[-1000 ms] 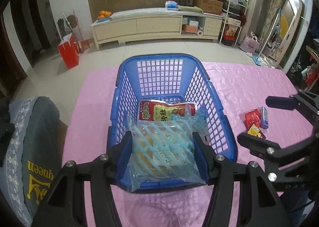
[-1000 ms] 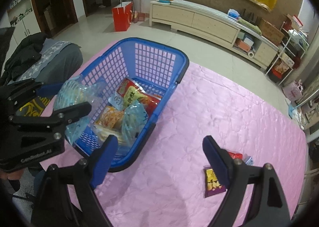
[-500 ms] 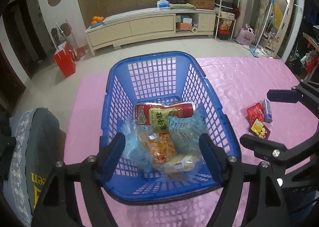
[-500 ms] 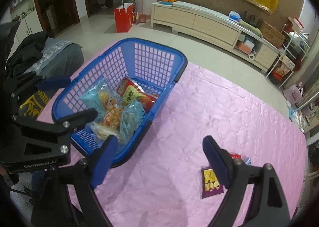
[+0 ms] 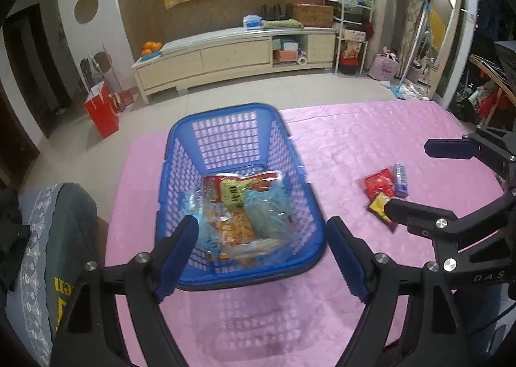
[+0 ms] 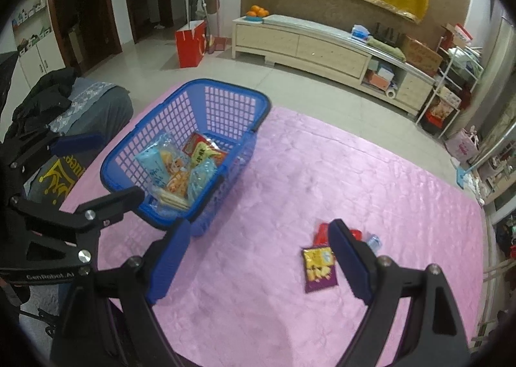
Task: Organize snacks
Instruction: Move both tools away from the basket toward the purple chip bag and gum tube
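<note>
A blue plastic basket (image 5: 180, 170) (image 6: 154, 115) stands on the pink tablecloth and holds several snack bags, among them a light blue bag (image 6: 154, 162) and a red and yellow bag (image 5: 238, 188). My left gripper (image 5: 262, 241) is open and empty, just in front of the basket's near rim. My right gripper (image 6: 258, 252) is open and empty above the cloth. A red packet (image 5: 379, 180), a yellow and purple packet (image 6: 319, 268) and a small bluish packet (image 5: 401, 180) lie loose on the cloth to the basket's right.
The pink tablecloth (image 6: 354, 180) covers the whole table. A dark coat over a chair (image 5: 54, 238) sits at the table's left edge. A long low cabinet (image 5: 232, 57) and a red bag (image 6: 190, 43) stand on the floor beyond.
My left gripper let go of the light blue bag, which dropped into the basket, then opened wide and drew back and up. My right gripper has moved toward the loose packets.
</note>
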Tool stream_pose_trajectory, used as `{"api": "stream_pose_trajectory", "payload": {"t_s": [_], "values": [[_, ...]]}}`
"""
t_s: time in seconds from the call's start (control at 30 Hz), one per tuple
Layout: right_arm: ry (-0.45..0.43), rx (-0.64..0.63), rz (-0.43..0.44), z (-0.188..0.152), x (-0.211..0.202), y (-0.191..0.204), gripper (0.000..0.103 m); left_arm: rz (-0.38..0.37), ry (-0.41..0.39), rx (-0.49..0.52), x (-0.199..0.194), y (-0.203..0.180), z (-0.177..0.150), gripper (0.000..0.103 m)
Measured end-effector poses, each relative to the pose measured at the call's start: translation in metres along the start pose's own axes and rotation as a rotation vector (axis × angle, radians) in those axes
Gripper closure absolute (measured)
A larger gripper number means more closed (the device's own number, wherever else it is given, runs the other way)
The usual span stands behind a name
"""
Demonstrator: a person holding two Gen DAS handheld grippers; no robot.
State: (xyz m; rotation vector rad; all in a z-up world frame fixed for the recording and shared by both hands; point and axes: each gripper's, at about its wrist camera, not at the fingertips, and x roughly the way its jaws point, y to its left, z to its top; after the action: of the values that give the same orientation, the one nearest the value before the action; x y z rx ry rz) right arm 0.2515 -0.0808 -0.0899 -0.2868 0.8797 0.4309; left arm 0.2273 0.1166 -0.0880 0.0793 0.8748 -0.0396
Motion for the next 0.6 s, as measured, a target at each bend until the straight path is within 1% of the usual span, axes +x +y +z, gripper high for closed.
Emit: {"api": "stream_pose_trajectory", "payload": {"t_s": [0.13,0.2,0.27,0.3,0.33,0.4,0.47,0.6], "values": [[-0.009,0.025,-0.028,-0.011,-0.014,-0.02,0.013,-0.031,-0.019,0.011,-0.01,-0.023,0.003,0.023],[-0.004,0.026,-0.059,-0.016,-0.016,-0.029,0.013,-0.045,-0.02,0.018,-0.012,-0.036,0.005,0.023],[-0.006,0.03,-0.096,-0.025,-0.019,-0.037,0.01,-0.052,-0.02,0.027,-0.011,-0.048,0.007,0.023],[-0.006,0.041,-0.103,-0.03,-0.019,-0.044,0.006,-0.058,-0.018,0.033,-0.011,-0.055,0.007,0.023],[-0.001,0.053,-0.105,-0.035,-0.019,-0.05,0.003,-0.066,-0.017,0.042,-0.009,-0.063,0.008,0.023],[0.014,0.065,-0.106,-0.042,-0.017,-0.059,0.002,-0.072,-0.011,0.056,-0.007,-0.076,0.008,0.023],[0.027,0.072,-0.107,-0.05,-0.015,-0.068,0.002,-0.079,-0.004,0.068,-0.003,-0.091,0.007,0.023],[0.043,0.105,-0.105,-0.066,-0.009,-0.09,0.001,-0.101,0.025,0.059,0.01,-0.114,0.004,0.023]]}}
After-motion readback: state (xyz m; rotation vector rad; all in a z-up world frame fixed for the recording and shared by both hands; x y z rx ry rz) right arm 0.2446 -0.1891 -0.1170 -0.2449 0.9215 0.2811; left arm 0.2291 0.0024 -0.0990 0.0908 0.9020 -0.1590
